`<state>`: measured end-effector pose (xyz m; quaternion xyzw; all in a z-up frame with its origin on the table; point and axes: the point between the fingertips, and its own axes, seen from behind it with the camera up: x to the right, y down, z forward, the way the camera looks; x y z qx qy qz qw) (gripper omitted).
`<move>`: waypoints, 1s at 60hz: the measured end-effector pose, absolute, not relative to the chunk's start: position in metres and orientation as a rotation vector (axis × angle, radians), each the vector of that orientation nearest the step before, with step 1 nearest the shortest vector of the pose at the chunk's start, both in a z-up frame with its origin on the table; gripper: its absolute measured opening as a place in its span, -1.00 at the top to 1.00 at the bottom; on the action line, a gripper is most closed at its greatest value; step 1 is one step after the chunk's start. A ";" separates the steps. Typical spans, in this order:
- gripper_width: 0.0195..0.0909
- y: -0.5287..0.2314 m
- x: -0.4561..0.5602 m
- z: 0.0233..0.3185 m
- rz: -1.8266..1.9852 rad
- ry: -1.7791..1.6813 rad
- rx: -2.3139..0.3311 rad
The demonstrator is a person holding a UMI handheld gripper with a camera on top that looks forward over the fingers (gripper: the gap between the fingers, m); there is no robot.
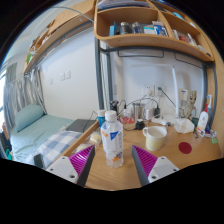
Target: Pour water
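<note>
— Clear plastic, with a blue cap: that's the water bottle [113, 137], standing upright on the wooden desk [190, 160].

— Where is it against the tongs?

— Just ahead of the tongs [113, 163], in line with the gap between the two fingers. Its base sits about level with the fingertips. The magenta pads [82, 157] face each other with a wide space between them, and neither one touches the bottle, so the tongs are spread apart and holding nothing.

— And something to pour into?

— A cream mug [154, 137] stands just beyond the right finger, beside the bottle but apart from it, its handle turned away from the bottle. Further right lies a small dark red disc [185, 147] flat on the desk.

— What lies beyond those?

— A clutter of small things along the back of the desk by the wall, among them a white bottle with a red top [203, 120] far to the right. Above hangs a wooden shelf [150, 40] bearing more items. Off to the left, beyond the left finger, is a bed [35, 130] with pale bedding.
</note>
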<state>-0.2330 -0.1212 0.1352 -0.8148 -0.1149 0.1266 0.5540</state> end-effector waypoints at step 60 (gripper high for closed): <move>0.50 -0.013 -0.252 0.095 0.164 -0.085 -1.803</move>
